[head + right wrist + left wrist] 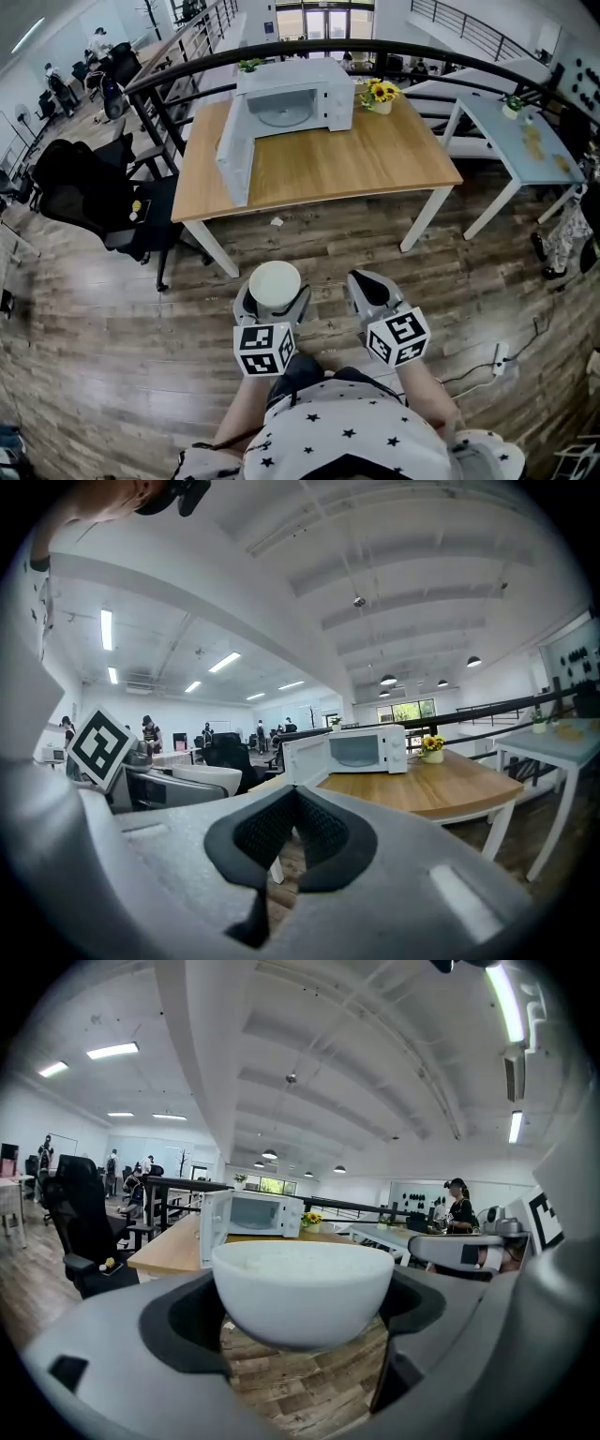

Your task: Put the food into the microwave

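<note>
A white bowl of white food sits between the jaws of my left gripper, which is shut on it and holds it level above the wood floor. In the left gripper view the bowl fills the middle, with a dark pad against each side. My right gripper hangs beside it to the right, shut with nothing between its pads. The white microwave stands at the back of the wooden table, well ahead of both grippers, with its door swung open to the left and its cavity bare.
A pot of sunflowers stands right of the microwave. A black office chair is left of the table, and a pale blue table to the right. A black railing runs behind. A power strip lies on the floor at right.
</note>
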`<state>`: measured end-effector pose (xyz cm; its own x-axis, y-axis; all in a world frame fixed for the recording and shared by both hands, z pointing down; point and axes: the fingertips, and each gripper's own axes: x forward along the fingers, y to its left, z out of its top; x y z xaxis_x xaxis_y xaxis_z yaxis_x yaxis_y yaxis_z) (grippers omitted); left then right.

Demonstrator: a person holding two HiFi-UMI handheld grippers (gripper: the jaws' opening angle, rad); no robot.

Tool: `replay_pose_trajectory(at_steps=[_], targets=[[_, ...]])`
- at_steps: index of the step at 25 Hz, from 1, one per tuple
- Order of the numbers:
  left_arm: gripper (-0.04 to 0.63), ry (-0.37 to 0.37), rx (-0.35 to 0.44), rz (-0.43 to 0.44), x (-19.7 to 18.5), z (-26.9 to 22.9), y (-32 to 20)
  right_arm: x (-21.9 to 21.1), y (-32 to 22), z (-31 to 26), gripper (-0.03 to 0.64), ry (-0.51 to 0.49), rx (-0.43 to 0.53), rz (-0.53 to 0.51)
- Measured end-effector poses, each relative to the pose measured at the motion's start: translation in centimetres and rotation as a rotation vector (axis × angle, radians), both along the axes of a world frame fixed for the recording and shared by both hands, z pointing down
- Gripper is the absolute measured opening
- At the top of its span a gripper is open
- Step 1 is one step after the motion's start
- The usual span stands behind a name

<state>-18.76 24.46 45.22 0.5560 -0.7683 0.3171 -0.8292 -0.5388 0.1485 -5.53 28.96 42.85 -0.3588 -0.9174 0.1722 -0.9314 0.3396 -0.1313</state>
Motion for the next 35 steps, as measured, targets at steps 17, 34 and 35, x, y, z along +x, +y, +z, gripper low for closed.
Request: replay_pose_trajectory(at_steps=[17,34,35], targets=[[0.485,0.004,0.019,-0.014,0.7,-0.6,1.4,1.2,1.0,0.7,0.006,-0.055,-0.011,0.021],[0.485,-0.014,0.023,0.009,2.0,-0.2,-2.2,2.4,-2.3,1.1,0.006,-0.057,-0.022,0.035],[0.485,-0.014,0.023,0.009,2.1,-0.1,-2.7,2.5,-2.8,1.2,0.006,-0.056,-0.023,0.035]])
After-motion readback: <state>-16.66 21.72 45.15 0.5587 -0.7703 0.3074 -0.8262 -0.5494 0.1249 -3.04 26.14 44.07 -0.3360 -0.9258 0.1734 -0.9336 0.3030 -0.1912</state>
